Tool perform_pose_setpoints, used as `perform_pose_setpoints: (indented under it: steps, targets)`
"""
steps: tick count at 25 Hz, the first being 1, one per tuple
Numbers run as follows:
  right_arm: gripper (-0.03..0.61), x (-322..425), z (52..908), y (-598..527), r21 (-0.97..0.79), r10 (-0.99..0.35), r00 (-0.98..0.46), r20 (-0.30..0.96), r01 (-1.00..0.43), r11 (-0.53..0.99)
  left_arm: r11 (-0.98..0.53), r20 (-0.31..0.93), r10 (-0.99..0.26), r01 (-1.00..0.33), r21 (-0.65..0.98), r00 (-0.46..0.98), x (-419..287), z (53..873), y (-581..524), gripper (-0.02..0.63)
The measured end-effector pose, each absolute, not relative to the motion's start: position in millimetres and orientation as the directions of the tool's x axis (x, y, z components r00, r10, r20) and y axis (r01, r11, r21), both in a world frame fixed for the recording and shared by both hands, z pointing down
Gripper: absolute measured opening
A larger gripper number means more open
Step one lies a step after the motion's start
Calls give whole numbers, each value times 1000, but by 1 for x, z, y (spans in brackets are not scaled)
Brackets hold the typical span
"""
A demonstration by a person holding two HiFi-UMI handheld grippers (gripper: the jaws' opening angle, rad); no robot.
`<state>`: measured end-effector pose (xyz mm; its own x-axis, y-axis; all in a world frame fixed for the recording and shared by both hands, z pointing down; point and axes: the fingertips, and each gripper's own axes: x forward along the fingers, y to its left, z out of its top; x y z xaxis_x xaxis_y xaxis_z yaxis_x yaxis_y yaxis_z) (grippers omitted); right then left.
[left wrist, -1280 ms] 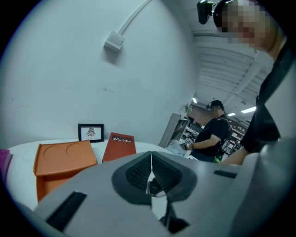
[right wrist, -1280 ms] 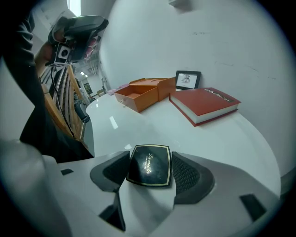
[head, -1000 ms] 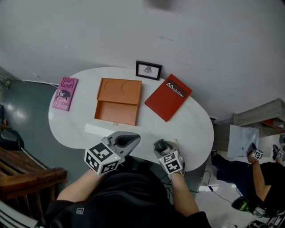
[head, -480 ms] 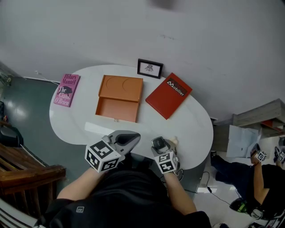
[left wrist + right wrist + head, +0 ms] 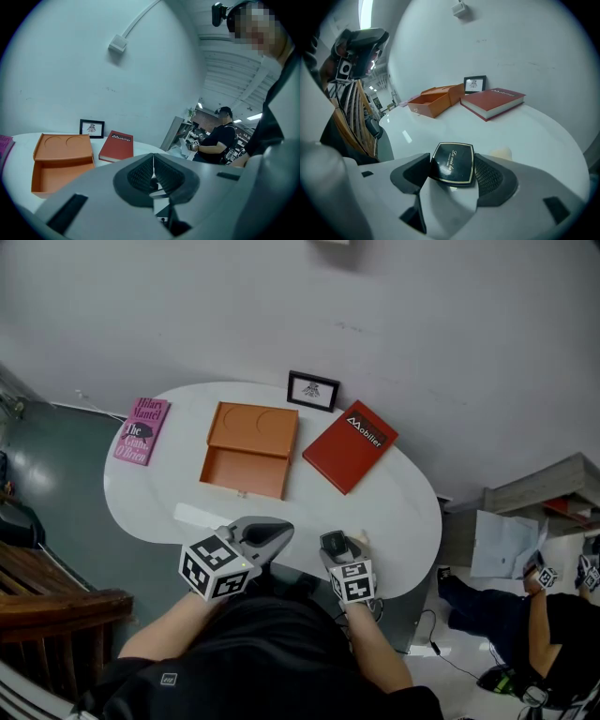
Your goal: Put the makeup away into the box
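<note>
A black square makeup compact (image 5: 452, 162) with a gold rim and gold script lies flat between the jaws of my right gripper (image 5: 453, 174), which is shut on it. In the head view that right gripper (image 5: 336, 546) hovers at the near edge of the white oval table (image 5: 403, 512). The orange box (image 5: 248, 452) stands open at the table's middle back, its lid folded away from me; it also shows as the orange box (image 5: 58, 161) at the left and the orange box (image 5: 436, 101) ahead. My left gripper (image 5: 266, 533) is shut on nothing, its pads (image 5: 140, 176) pressed together.
A red book (image 5: 351, 446) lies right of the box, a small framed picture (image 5: 312, 390) behind it, and a pink book (image 5: 141, 430) at the far left. A small beige lump (image 5: 501, 152) sits by my right gripper. A wooden chair (image 5: 47, 601) stands left; a person (image 5: 218, 138) sits off to the right.
Hardly anything has moved. My right gripper, still holding the compact, has drifted slightly left along the table's near edge. The left gripper has kept its place.
</note>
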<state>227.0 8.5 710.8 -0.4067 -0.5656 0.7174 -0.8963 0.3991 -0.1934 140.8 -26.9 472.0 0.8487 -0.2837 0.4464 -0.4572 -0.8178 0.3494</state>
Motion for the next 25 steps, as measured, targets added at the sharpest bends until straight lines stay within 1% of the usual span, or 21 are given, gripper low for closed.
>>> perform_pose_setpoints:
  steps: [6, 12, 19, 25]
  targets:
    - [270, 234, 693, 2, -254, -609, -438, 661, -894, 368, -811, 444, -298, -469, 349, 845, 143, 471, -22, 14]
    - [270, 232, 661, -13, -262, -642, -465, 610, -882, 391, -794, 434, -349, -508, 334, 831, 127, 467, -33, 15]
    - [270, 211, 624, -44, -244, -683, -453, 573, -890, 386, -777, 385, -411, -539, 327, 826, 77, 458, -74, 15]
    - [270, 165, 598, -86, -214, -714, -421, 560, -906, 366, -788, 366, -399, -518, 333, 841, 16, 456, -112, 15]
